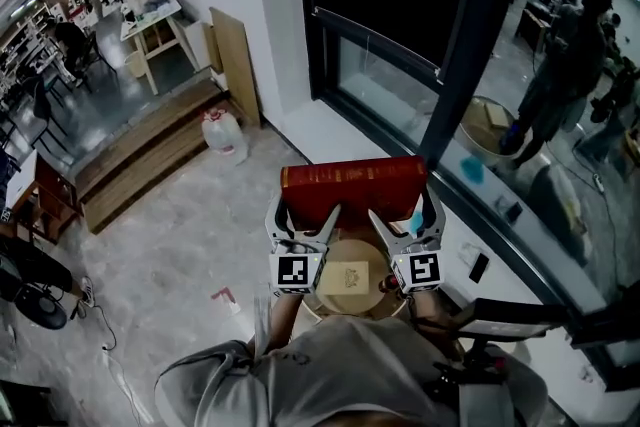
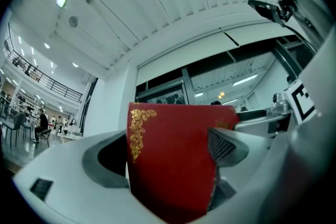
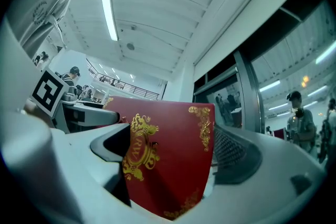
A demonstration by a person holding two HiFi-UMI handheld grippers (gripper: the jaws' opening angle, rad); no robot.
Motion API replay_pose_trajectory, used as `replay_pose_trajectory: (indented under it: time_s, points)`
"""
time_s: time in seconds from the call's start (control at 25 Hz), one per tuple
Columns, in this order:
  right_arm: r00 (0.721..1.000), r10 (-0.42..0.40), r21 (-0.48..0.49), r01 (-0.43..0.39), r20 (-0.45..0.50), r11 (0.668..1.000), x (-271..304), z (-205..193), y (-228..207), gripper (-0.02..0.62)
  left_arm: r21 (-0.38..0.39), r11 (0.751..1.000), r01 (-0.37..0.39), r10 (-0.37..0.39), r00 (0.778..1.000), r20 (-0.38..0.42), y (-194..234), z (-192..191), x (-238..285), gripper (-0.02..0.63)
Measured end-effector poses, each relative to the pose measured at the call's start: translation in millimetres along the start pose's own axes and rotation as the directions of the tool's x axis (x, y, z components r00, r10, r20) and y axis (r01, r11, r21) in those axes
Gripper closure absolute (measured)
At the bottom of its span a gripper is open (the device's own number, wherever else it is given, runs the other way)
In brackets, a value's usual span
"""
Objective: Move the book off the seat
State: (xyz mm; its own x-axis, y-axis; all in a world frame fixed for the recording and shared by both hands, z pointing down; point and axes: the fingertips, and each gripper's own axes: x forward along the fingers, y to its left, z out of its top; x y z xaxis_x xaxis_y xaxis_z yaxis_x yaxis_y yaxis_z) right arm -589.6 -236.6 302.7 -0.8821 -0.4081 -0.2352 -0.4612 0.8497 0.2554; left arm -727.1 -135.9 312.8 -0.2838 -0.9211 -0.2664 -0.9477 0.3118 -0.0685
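**Well, both grippers have the book, clear of the seat**

At far left in my head view a water jug (image 1: 224, 133) stands on the floor, well apart from the work. Next comes the left gripper (image 1: 303, 213), clamped on the red book's (image 1: 353, 180) left part. In the left gripper view one ribbed pad (image 2: 224, 147) presses on the cover, while the other jaw's pad is hidden behind the book and the book's lower edge is cut off at the frame bottom. The book lies level, spine towards me, raised beyond the round seat (image 1: 345, 250). The marker cubes cover part of that seat, and I cannot make out the pale square on it. The right gripper (image 1: 404, 211) pinches the book's right part; in its own view the book half covers the right-hand pad (image 3: 231, 150).
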Motion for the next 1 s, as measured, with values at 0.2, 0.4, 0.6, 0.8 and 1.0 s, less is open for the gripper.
replay_pose_trajectory:
  time_s: [0.2,0.4,0.6,0.8,1.0]
  points:
    - [1.000,0.007,0.009,-0.007,-0.004,1.000,-3,-4,1,0.103,0.007,1.000,-0.004,0.004,1.000,-0.001,-2,-2,-1,0.132]
    - [0.999,-0.002,0.041,0.004,-0.045,0.999,-2,-17,1,0.103,0.007,1.000,-0.010,0.011,0.999,-0.038,-3,-9,0,0.132]
    - [0.994,-0.003,0.074,0.012,-0.113,0.997,0,-36,9,0.103,0.000,1.000,-0.021,0.021,0.996,-0.091,2,-23,-3,0.132]
    - [0.975,-0.051,0.086,0.071,-0.216,0.994,1,-86,15,0.103,-0.052,0.999,0.001,-0.011,0.979,-0.203,4,-76,3,0.132]
    - [0.925,-0.034,0.150,0.098,-0.379,0.984,-5,-171,35,0.103,-0.097,0.995,0.001,-0.037,0.929,-0.368,6,-163,-5,0.131]
